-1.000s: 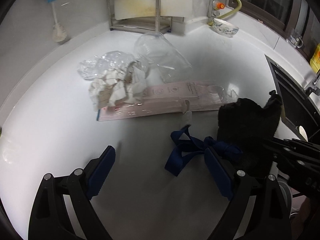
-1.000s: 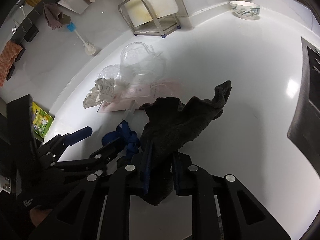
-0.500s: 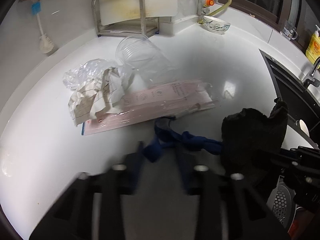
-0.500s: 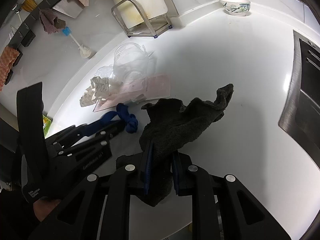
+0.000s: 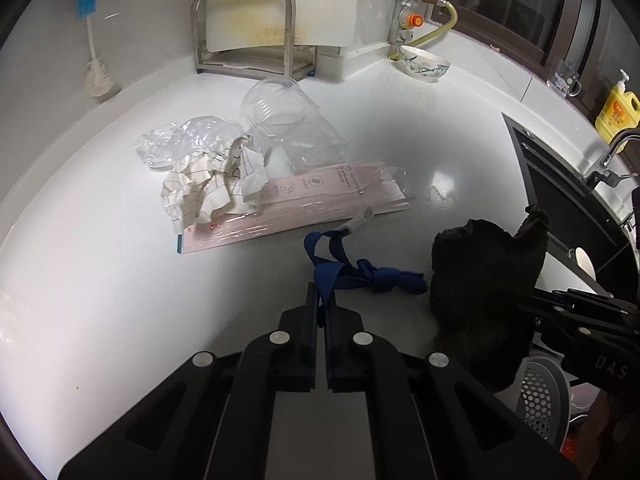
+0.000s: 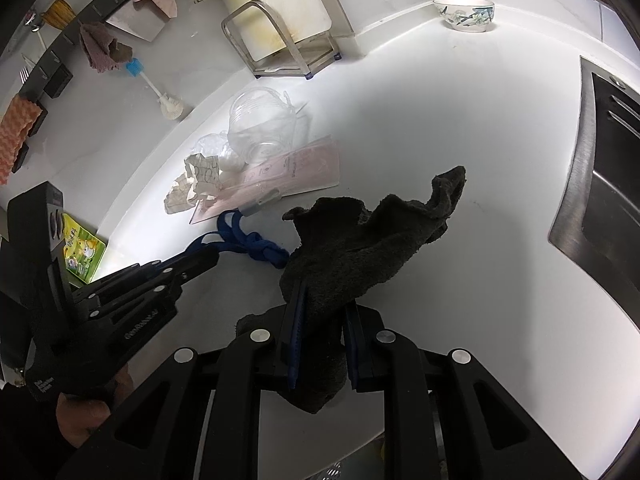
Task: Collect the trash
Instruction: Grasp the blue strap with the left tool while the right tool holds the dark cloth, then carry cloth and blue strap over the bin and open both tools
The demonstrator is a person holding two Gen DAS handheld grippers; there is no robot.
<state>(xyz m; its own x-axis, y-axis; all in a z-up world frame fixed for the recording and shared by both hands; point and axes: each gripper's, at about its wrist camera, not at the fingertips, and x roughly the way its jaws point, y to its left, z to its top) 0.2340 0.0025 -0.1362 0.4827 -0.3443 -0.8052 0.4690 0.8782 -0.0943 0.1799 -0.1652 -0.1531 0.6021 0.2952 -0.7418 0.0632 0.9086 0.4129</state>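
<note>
In the left wrist view, the left gripper (image 5: 321, 312) slants down toward the white table (image 5: 100, 272), its fingers (image 5: 310, 320) having just been closing and now pinched together on a loop of the blue ribbon (image 5: 360, 274). The rest of the ribbon trails away to the right across the table, knotted, ending just beside the dark cloth (image 5: 484, 276). Beyond it lie the other scraps in one cluster — a flat pink packet (image 5: 316, 204), a crumpled checked paper (image 5: 212, 188) resting on the packet's left end, a wad of clear plastic film (image 5: 180, 144) behind that, and a clear plastic cup (image 5: 292, 124) on its side against the packet's far edge. The right gripper's black frame shows at the right edge, with the cloth bunched up in front of it.

In the right wrist view, the right gripper (image 6: 320, 332) also points downward at the table, its fingers (image 6: 294, 336) nearly closed and clamped on the dark cloth, which stands up in a ragged fold above them and hangs in a lump below. The left gripper comes in from the lower left, held by a hand (image 6: 84, 412), its tips at the ribbon's near end. The trash cluster lies farther up — near the wall, well apart from the sink (image 6: 600, 184) on the right.
</note>
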